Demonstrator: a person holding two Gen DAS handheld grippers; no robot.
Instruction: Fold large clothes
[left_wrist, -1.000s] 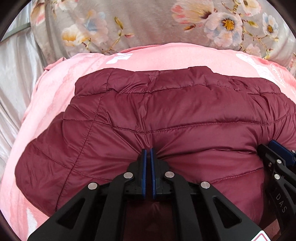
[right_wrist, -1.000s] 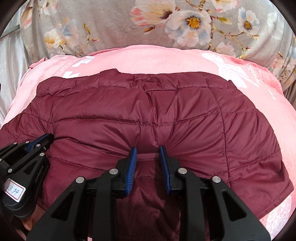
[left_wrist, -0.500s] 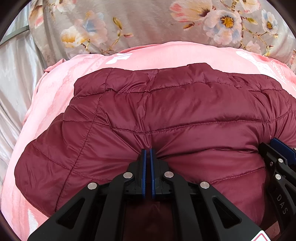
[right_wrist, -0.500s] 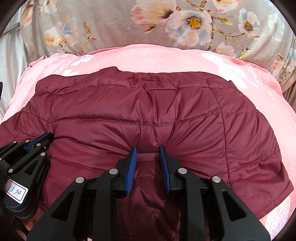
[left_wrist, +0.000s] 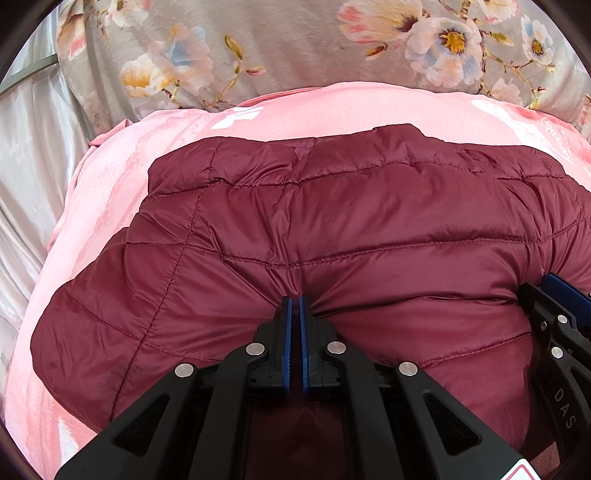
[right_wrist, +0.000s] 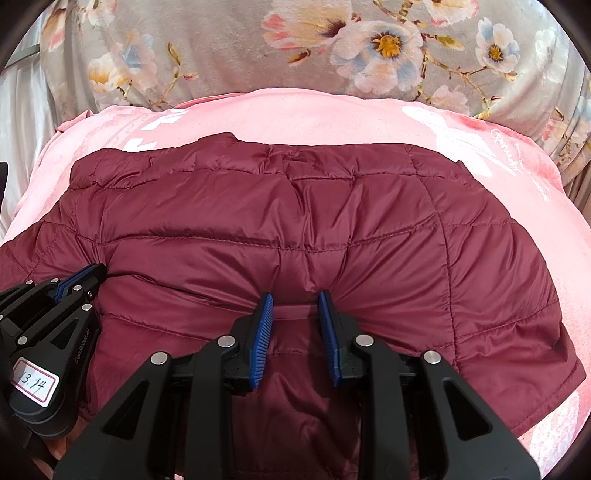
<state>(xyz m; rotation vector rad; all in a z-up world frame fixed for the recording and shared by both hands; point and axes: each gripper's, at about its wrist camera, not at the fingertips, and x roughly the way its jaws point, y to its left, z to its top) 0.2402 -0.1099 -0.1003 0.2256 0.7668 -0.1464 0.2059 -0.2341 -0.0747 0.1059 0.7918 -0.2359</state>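
Observation:
A maroon quilted puffer jacket (left_wrist: 332, 221) lies spread on a pink blanket (left_wrist: 110, 177); it also shows in the right wrist view (right_wrist: 295, 229). My left gripper (left_wrist: 295, 301) is shut, pinching a fold of the jacket's near edge. My right gripper (right_wrist: 295, 297) has its jaws a little apart, with a band of jacket fabric between the blue pads (right_wrist: 264, 321). Each gripper shows at the edge of the other's view: the right one (left_wrist: 554, 317) and the left one (right_wrist: 74, 284).
The pink blanket (right_wrist: 480, 155) covers a bed. A grey floral cover (left_wrist: 295, 48) lies beyond it, also in the right wrist view (right_wrist: 258, 48). Silvery satin fabric (left_wrist: 29, 155) hangs at the far left.
Both grippers have pushed forward a little with the jacket's edge, and the quilted fabric has bunched up slightly toward the far side. The jaws stand as before.

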